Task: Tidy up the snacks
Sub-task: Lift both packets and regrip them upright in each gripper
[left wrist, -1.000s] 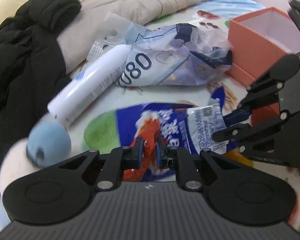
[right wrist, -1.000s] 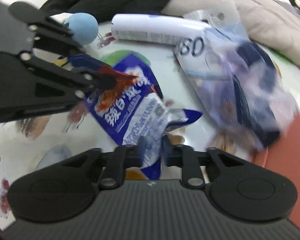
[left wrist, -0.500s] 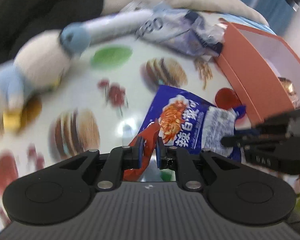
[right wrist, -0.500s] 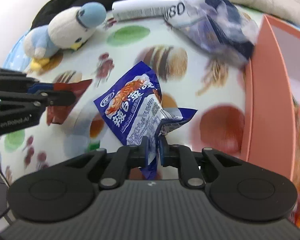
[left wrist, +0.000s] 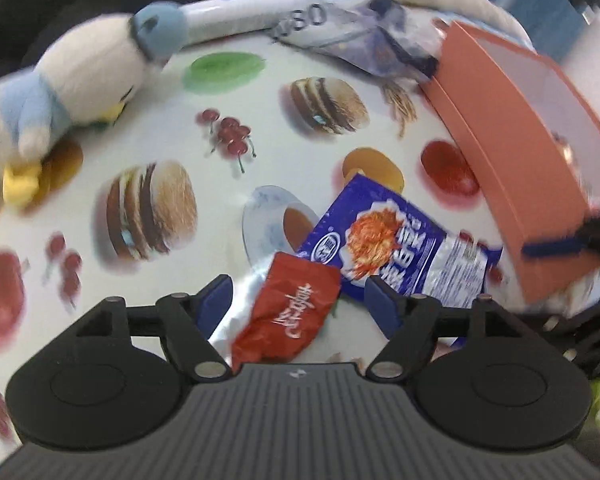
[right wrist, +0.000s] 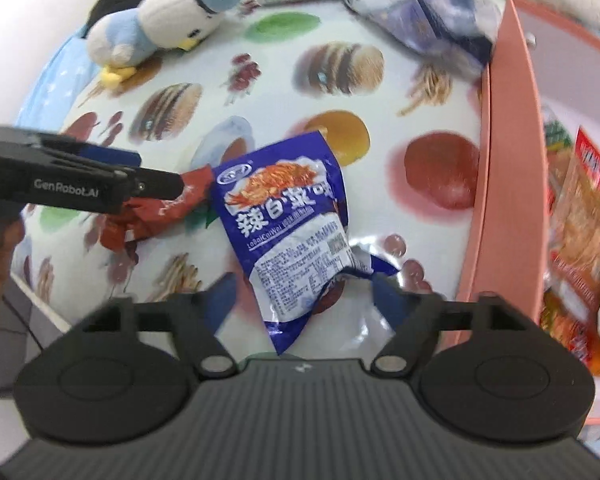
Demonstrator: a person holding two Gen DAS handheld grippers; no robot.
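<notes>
Beside the orange box [right wrist: 504, 184], both my hand-held grippers are opening.
Blue packet [right wrist: 288, 220] and red packet [left wrist: 292, 312] lie loose; they could slide off the cloth edge.

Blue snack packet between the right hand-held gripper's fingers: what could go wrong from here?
1. The right hand-held gripper is opening with the blue snack packet outside the orange box, so it may land on the printed tablecloth instead.
2. The left hand-held gripper is opening too; its red packet lies by the table's near edge and could slide off.
3. Both packets overlap, so regrasping one may drag the other.
</notes>
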